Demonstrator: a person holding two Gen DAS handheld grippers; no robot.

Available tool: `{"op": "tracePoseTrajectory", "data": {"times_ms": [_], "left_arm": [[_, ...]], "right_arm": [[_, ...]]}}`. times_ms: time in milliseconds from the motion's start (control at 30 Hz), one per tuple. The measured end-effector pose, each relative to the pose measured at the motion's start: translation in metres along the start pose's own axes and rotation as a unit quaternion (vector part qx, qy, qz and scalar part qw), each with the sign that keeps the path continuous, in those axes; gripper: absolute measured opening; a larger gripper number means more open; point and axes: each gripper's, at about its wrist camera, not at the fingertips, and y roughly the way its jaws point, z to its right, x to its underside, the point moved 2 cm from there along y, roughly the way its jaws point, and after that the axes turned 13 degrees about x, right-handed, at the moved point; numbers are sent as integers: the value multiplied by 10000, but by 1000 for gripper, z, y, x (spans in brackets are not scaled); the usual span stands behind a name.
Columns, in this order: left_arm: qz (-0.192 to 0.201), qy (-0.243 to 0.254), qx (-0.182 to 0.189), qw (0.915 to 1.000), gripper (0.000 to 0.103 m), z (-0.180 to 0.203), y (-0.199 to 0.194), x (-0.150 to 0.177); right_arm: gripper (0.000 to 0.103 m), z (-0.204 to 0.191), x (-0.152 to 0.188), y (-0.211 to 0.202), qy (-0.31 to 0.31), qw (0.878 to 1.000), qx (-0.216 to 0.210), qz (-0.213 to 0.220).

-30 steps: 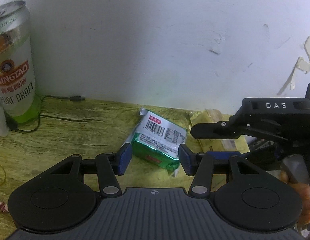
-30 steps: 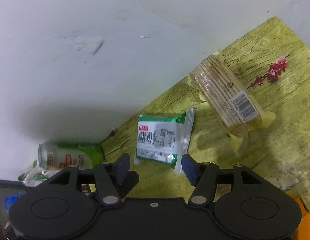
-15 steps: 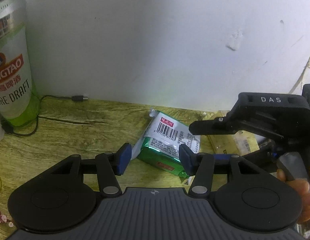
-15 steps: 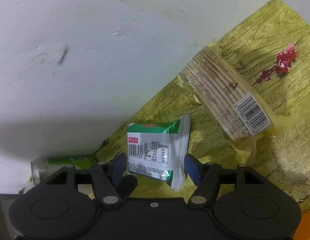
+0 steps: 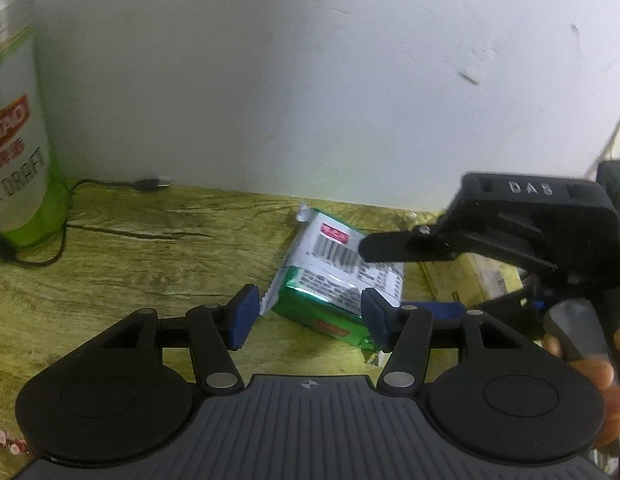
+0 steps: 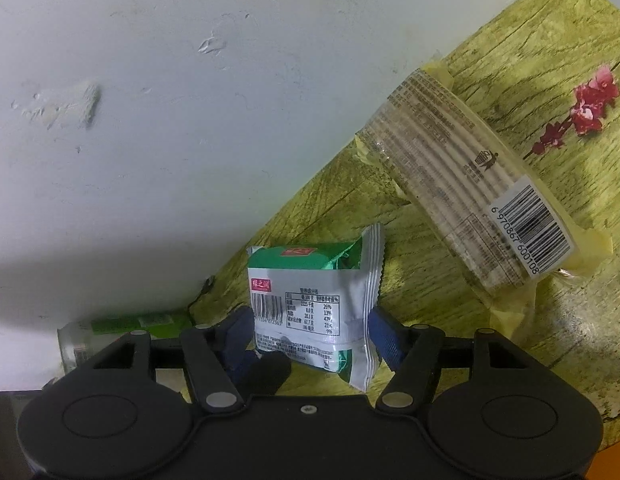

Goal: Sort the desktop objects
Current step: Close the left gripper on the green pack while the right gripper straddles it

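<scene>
White scuffed wall, black cable

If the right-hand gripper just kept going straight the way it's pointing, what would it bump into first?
Most likely the green snack packet, which already sits between the right gripper's blue fingers. Beyond it lie the tabletop and the white wall. Whether the fingers touch the packet is unclear.

snack packet left of cracker sleeve, on table

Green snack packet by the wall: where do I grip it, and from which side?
Grip the green snack packet across its puffy middle, not the thin crimped end seals. It lies flat, barcode face up, so come from above. The right gripper already straddles its sides; the left gripper, jaws opening, crowds the same packet.
</scene>
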Motion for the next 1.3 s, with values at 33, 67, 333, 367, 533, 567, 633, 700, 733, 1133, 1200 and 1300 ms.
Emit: {"op": "tracePoseTrajectory", "data": {"times_ms": [33,67,333,367,533,567,633,700,733,1133,1200,1300], "left_arm": [[-21,66,16,10000,56,2,0,0],[-38,95,39,9999,56,4,1,1],[-151,299,155,9993,56,15,4,5],[-156,313,160,9993,56,16,2,5],[-298,475,475,9973,56,26,-2,8],[-335,545,511,9966,56,30,-2,10],[-364,700,489,9957,56,36,-1,13],[-354,781,471,9952,56,38,-4,14],[-318,812,439,9952,56,38,-7,14],[542,154,108,9984,59,-2,-26,-7],[498,105,107,9986,59,-5,-22,-9],[388,61,165,9991,59,-7,-16,-7]], "right_arm": [[63,0,0,-1,-4,10000,-16,-11],[63,0,0,-2,-9,10000,-32,-21],[63,-3,3,-12,-97,9999,-102,-7],[63,-3,3,-14,-110,9999,-109,-1],[63,-7,8,-18,-171,9994,-297,-61],[63,-9,9,-17,-159,9989,-420,-130],[63,-15,12,-19,-270,9988,-388,-87],[63,-18,14,-21,-329,9989,-343,-44],[63,-18,14,-23,-324,9989,-333,-33],[67,-1,6,-21,9,9999,-86,53],[67,0,6,-18,60,9999,-95,39],[67,2,5,-12,121,9999,-92,-58]]}}
